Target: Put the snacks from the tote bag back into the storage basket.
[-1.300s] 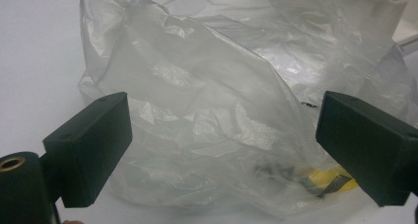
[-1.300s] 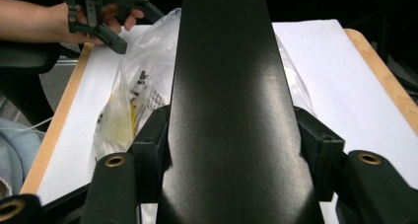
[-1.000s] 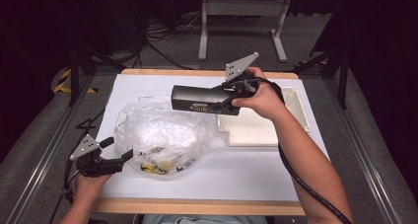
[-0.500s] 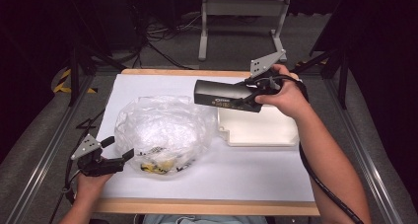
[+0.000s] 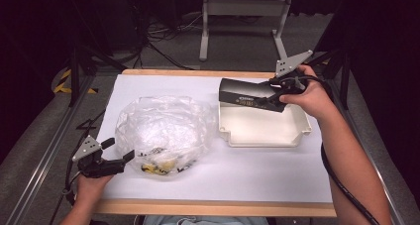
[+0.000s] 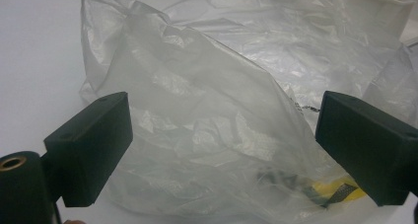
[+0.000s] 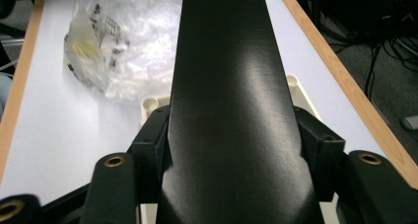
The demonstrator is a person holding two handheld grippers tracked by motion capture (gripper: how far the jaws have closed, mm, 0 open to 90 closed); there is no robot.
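Count on the white-covered table [image 5: 198,185]: one clear plastic bag [image 5: 163,128], one white tray [image 5: 267,131], one long black box [image 5: 250,94], two hand-held grippers. Landmark for positions: the white tray, which sits on the right half of the table top. The black box is held in the air over the tray's far edge, its long axis running toward the bag side. The right gripper [image 5: 277,93] clamps the box at the end nearest the person's right hand [image 5: 309,93]; in the right gripper view both jaws press flat against the two long sides of the box [image 7: 226,110], so the gap equals the box width. Box carries a pale label strip on its near face with small print; text too small to read. The plastic bag lies just beside the tray's left wall, crumpled, with yellow and black printed items [image 5: 161,165] inside at its near edge; print on them not legible. The left gripper [image 5: 121,159] is well left of the tray, at the bag's near-left corner, resting low by the table. In the left gripper view its jaws stand wide apart with the bag [image 6: 212,115] between and beyond them; nothing is gripped.
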